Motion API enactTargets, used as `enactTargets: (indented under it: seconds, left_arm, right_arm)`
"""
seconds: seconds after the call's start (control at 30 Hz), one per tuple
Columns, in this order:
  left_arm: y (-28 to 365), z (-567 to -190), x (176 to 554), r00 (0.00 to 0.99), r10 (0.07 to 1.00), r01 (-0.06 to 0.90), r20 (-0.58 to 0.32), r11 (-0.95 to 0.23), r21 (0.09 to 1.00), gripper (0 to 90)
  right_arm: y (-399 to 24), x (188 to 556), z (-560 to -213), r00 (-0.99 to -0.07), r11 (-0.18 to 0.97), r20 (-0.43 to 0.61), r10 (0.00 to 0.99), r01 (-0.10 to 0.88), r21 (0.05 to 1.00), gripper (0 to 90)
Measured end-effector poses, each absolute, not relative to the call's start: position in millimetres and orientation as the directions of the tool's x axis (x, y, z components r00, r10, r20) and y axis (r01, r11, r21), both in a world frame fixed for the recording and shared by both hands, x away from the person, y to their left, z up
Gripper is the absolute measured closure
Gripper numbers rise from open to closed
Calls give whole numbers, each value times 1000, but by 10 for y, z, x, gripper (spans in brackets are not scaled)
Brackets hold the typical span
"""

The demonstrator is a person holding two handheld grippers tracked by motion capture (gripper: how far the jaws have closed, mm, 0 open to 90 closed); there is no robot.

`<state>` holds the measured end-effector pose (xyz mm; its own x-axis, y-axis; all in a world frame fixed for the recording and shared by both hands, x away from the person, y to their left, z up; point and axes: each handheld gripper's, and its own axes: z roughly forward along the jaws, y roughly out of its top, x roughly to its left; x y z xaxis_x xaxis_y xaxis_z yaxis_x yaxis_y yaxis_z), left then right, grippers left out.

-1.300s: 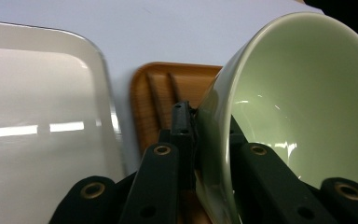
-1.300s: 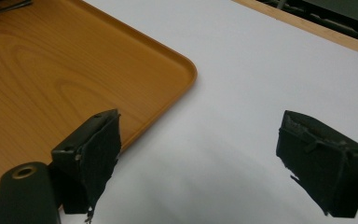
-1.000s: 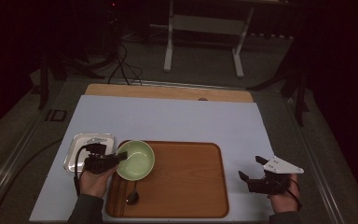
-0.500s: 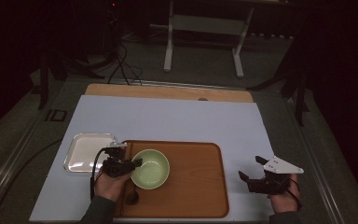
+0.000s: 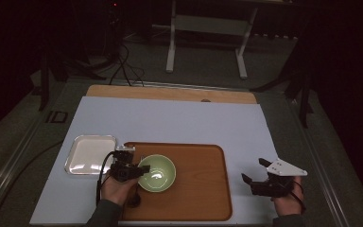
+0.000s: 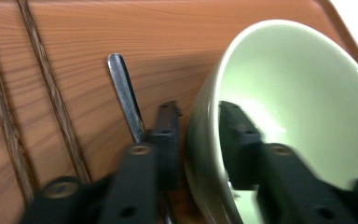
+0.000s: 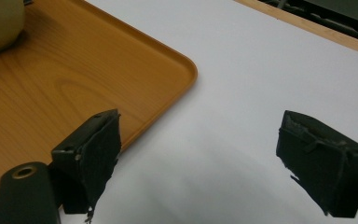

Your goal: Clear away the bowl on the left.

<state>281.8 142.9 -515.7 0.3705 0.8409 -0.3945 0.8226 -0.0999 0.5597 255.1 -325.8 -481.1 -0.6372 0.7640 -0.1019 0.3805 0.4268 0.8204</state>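
Resting on the left part of the wooden tray (image 5: pixel 194 189), low and left of centre in the high view, the green bowl (image 5: pixel 156 173) is seen already set down, so the placing is judged done. The bowl's near rim is straddled by the left gripper (image 5: pixel 131 171), whose jaws have just been opening; in the left gripper view a gap is visible between the pads and the bowl's wall (image 6: pixel 205 140), one jaw outside and one inside, so the rim is judged released rather than pinched. What is left appears to be the drawing back of that gripper and whatever is meant for the spoon (image 6: pixel 126 98).

The right gripper (image 5: pixel 260 177) is held at the lower right of the high view, over the pale table cover (image 5: pixel 179 123), with its jaws spread wide and nothing between them; this is confirmed in the right gripper view (image 7: pixel 196 158), where the tray's rounded corner (image 7: pixel 186 70) is seen at the upper left.

The spoon's handle, lying on the tray beside the bowl, is shown plainly by the left gripper view, while in the high view it is largely hidden under the hand. The silver dish (image 5: pixel 90 153), left of the tray, is seen in the high view.
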Motion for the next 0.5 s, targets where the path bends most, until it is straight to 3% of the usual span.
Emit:
enactTargets:
  seconds: [0.1,0.5]
  left_arm:
    - [1434,-5160,2826,385,833,822,-397,-113,558,557]
    - [1510,-5120,2798,376,844,804,-383,-91,587,512]
  right_arm:
    - [-3258,2551,-4810,-640,428,-104,762,376,821,137]
    - [-3264,2551,-4807,-639,426,-104,762,374,823,137]
